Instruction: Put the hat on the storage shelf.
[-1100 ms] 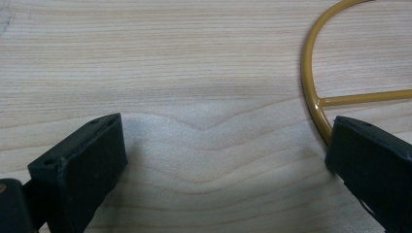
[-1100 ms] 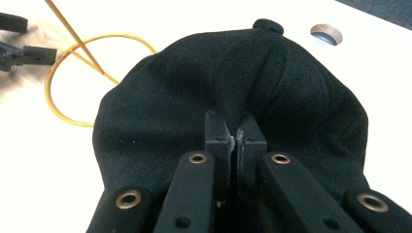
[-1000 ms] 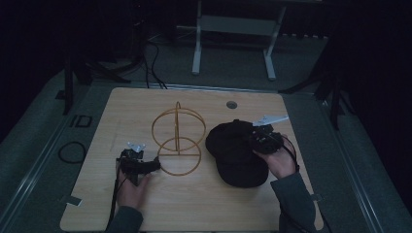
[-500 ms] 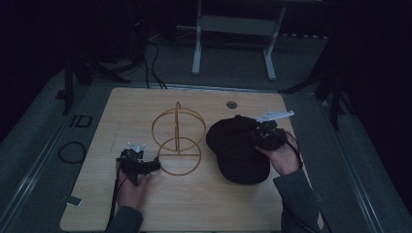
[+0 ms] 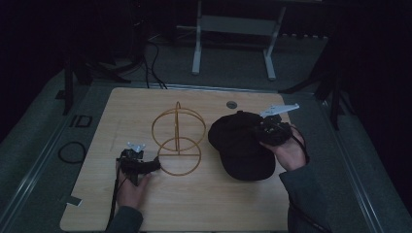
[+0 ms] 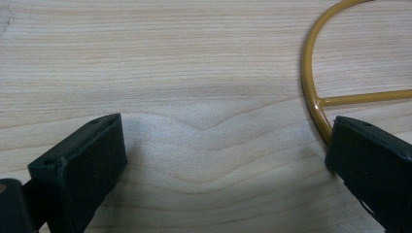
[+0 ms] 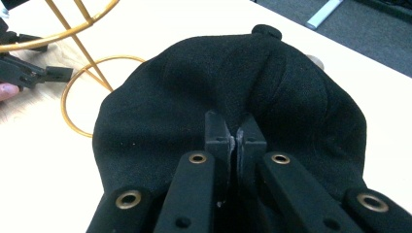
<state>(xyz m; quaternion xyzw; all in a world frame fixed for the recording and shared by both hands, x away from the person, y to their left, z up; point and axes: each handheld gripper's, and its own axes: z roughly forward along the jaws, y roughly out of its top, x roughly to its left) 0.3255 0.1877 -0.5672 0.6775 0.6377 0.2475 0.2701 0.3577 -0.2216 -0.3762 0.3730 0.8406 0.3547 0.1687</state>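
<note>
Since the earlier frame: right gripper point(image 5: 266, 132) a little higher and further toward the far edge, cap point(image 5: 241, 145) drawn along with it; left gripper point(image 5: 145, 166) and stand point(image 5: 177, 141) as before.

Right jaws pinched fully together on a fold of the cap's crown point(image 7: 228, 87), cloth puckered up between the pads. Grip taken at the top of the crown, probably so the cap hangs open below once lifted and can be lowered over something. Cap mostly resting on the table point(image 5: 145, 213) for now, right of the stand and near it without touching, brim toward the person.

Left jaws wide apart, nothing between them but bare wood. Right-hand pad point(image 6: 374, 165) in the left gripper view just beside the stand's base ring point(image 6: 311, 97), at its near-left rim; whether touching or merely close, hard to say. Likely parked there to steady the light wire stand against tipping when the cap comes across.

Stand upright: flat ring on the table, vertical hoop and a horizontal ring above, a plausible perch for the cap.

Judged step: lifting the cap clear, then over to the stand.
</note>
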